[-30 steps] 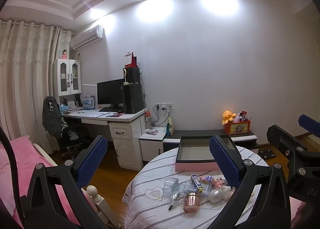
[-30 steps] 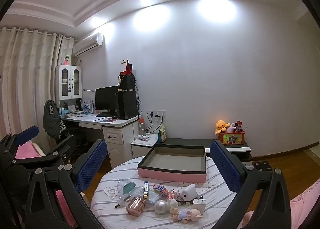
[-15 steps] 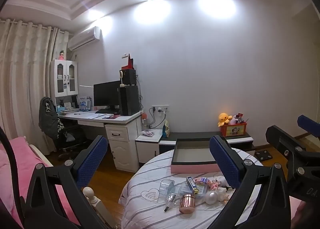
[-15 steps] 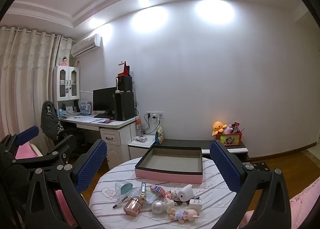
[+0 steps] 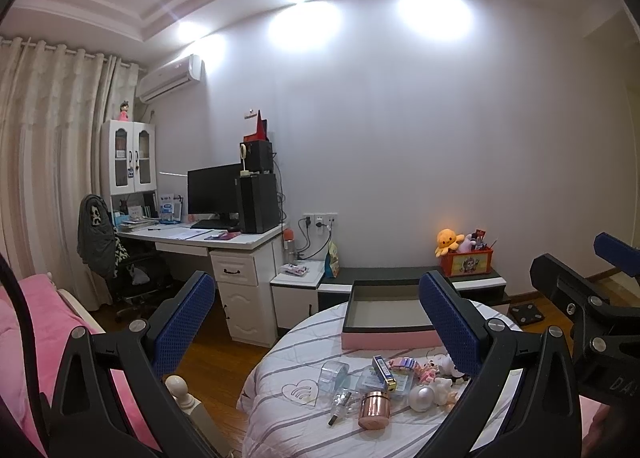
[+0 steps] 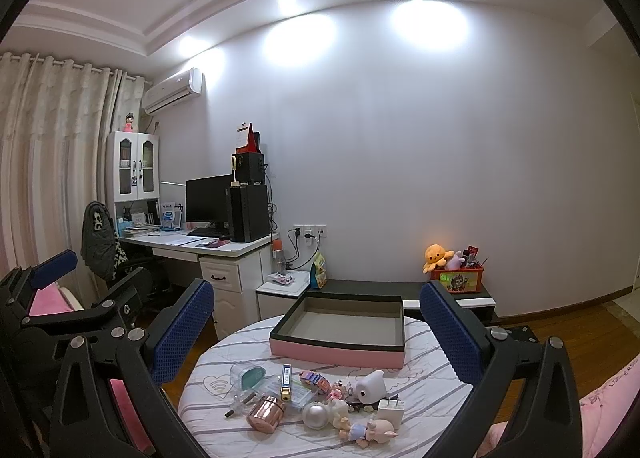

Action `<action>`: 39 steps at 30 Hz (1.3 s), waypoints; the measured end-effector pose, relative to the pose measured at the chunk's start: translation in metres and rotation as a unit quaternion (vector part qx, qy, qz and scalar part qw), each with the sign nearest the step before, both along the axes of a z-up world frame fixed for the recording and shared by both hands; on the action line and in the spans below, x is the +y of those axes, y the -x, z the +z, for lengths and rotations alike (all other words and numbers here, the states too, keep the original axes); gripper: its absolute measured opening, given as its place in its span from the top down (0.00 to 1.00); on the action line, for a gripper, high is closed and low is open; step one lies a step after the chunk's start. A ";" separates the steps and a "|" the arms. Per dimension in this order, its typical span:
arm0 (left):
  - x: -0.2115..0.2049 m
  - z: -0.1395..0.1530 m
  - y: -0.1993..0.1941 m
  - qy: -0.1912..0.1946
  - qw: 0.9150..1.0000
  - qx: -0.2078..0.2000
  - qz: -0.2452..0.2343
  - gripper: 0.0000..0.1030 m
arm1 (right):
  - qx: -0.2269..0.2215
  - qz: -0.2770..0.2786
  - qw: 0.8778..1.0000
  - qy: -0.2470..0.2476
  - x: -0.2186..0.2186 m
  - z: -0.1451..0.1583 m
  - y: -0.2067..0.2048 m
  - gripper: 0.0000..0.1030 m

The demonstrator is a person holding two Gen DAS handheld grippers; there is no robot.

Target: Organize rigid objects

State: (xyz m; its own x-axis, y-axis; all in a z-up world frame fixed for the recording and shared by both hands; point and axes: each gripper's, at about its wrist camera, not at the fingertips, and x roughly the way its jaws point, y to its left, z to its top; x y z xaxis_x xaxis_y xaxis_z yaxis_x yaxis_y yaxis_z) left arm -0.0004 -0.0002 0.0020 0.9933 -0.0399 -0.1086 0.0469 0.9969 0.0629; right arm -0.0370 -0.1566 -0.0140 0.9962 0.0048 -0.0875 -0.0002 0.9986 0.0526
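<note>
Both grippers hung in the air above and short of a round table covered with a striped white cloth, neither touching anything. The left gripper had its blue-padded fingers spread wide apart with nothing between them, and the right gripper was likewise wide apart and empty. At the back of the table sat a shallow pink box with a dark rim, its inside bare. In front of it, near the table's front edge, small objects lay in a loose cluster: a rose-gold jar on its side, a pearly round ball just beside it, a white wall charger, a small white figure, a little doll lying at the front, a clear case with a teal insert, and a slim blue-and-gold box resting on a clear packet. Beyond the table stood a white desk with a dark monitor, and an orange plush octopus sat on a low bench by the wall.
</note>
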 end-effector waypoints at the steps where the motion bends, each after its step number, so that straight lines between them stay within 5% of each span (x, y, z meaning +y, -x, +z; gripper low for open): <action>1: 0.000 0.000 0.000 0.000 1.000 0.000 0.000 0.00 | 0.000 0.000 1.000 0.000 0.000 0.000 0.000 0.00; 39: -0.006 0.008 0.000 0.009 1.000 -0.009 -0.016 0.00 | -0.008 -0.004 1.000 0.002 -0.005 0.008 0.003 0.00</action>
State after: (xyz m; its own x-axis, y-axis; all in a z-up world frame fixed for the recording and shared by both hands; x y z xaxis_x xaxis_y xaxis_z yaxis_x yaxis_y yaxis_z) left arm -0.0009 -0.0062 0.0103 0.9933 -0.0736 -0.0895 0.0780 0.9959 0.0465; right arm -0.0396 -0.1611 -0.0059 0.9974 -0.0041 -0.0714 0.0075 0.9988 0.0479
